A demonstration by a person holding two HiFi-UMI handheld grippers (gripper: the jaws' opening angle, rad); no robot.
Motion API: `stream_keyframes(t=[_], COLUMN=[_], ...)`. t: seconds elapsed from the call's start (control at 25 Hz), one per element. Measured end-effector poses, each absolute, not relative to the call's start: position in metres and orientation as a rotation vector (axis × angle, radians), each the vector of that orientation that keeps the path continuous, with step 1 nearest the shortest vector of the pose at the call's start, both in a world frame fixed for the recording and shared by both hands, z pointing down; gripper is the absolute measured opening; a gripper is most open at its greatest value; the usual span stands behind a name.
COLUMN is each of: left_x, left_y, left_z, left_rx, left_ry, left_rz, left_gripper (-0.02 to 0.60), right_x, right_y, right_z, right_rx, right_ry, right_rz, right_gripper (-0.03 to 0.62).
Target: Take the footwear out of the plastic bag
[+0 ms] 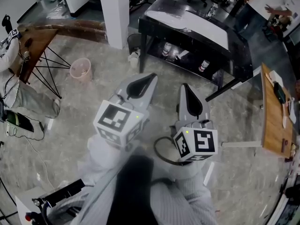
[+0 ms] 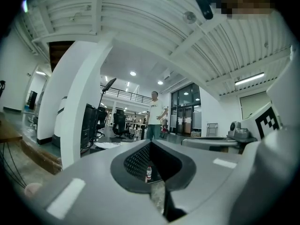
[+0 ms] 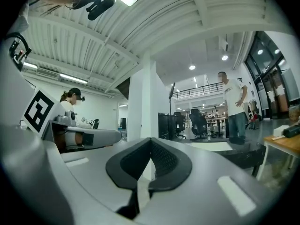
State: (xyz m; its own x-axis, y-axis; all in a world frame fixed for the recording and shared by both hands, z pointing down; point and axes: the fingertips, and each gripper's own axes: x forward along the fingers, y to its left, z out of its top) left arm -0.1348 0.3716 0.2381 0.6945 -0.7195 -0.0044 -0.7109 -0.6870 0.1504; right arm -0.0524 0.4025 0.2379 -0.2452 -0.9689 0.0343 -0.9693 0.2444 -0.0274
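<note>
Grey marbled floor (image 1: 75, 111) fills the head view, with a pink bucket (image 1: 80, 69) at upper left. At lower centre the left tongs (image 1: 149, 78) point up the frame, jaws pressed together with nothing between them. Just to their right, the right tongs (image 1: 186, 89) are likewise closed and empty. At upper centre-right stands a black worktop (image 1: 239, 55) bearing a pale flat thing (image 1: 201, 25) — whether that is the plastic bag cannot be told. A wooden worktop (image 1: 272, 125) lines the right edge.

Bucket (image 1: 80, 69) left of table (image 1: 236, 50) (pillar (image 1: 115, 13) between)
</note>
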Motion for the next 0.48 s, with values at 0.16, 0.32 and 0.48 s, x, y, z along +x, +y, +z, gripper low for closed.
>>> stream_keyframes(t=[0.16,0.32,0.48], left_x=[-0.125,-0.109,-0.102], left_y=[0.364,0.343,0.298], left_z=[0.242,0.249,0.256], left_rx=[2.762,2.718,2.697], left_ry=[-1.191,-1.207,-1.213], left_rz=[-0.080,-0.058,-0.047], left_gripper=[0.002,0.002,0.002], right_x=[-0.040,-0.018,-0.008], right_y=[0.395,0.376,0.334], right_z=[0.241,0.252,0.261], right_rx=[1.910,1.906,1.904], right_ry=[-2.471,-2.467,-2.455], right_rz=[0.083,0.129,0.168], right_gripper=[0.014,0.014,0.014])
